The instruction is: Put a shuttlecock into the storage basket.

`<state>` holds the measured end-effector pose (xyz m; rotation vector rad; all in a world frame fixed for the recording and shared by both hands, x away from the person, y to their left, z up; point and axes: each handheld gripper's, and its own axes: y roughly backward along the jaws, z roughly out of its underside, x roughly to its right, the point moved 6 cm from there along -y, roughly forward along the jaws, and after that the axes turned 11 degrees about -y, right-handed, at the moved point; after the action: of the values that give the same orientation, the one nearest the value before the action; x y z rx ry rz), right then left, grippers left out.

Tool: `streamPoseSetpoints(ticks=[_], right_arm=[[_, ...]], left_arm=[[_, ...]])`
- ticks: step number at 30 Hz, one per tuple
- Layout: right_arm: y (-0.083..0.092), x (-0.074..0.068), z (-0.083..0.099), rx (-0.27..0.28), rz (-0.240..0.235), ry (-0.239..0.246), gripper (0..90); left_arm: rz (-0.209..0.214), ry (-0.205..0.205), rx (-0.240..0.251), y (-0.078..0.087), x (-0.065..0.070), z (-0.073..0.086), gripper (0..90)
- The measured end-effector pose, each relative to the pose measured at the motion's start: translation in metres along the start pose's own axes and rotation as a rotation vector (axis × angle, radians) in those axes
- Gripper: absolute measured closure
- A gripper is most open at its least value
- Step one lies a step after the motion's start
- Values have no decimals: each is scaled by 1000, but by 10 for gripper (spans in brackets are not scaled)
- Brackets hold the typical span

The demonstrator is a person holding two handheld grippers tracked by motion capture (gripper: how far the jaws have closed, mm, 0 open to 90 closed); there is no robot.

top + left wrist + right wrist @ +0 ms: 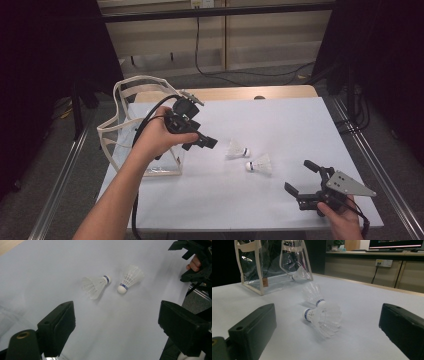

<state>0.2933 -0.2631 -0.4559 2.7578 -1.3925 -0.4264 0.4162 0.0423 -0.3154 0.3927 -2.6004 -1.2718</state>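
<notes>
Shuttlecocks [237, 149], white-feathered with blue-banded corks, lie loose; both grippers' fingers stand apart.

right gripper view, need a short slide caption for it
Open black fingers frame two white feathered shuttlecocks on the white table, clear plastic bag behind.

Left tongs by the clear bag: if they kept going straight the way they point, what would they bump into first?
Probably the nearer white feathered shuttlecock, which lies ahead of the open left tongs on the white table; depth is hard to judge.

White shuttlecocks [237, 149] with blue bands, clear cream-trimmed bag [131, 131], black tongs [302, 177], white table [280, 120]
</notes>
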Motion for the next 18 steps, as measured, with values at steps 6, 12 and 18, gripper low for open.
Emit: streamPoseSetpoints(ticks=[6, 12, 18], right_arm=[[0, 0, 0, -1, 2, -2, 7], [0, 0, 0, -3, 2, 1, 7], [0, 0, 0, -3, 2, 4, 7]], left_arm=[[15, -5, -9, -8, 3, 3, 141], [20, -4, -15, -15, 4, 7, 139], [34, -5, -21, -24, 6, 10, 132]])
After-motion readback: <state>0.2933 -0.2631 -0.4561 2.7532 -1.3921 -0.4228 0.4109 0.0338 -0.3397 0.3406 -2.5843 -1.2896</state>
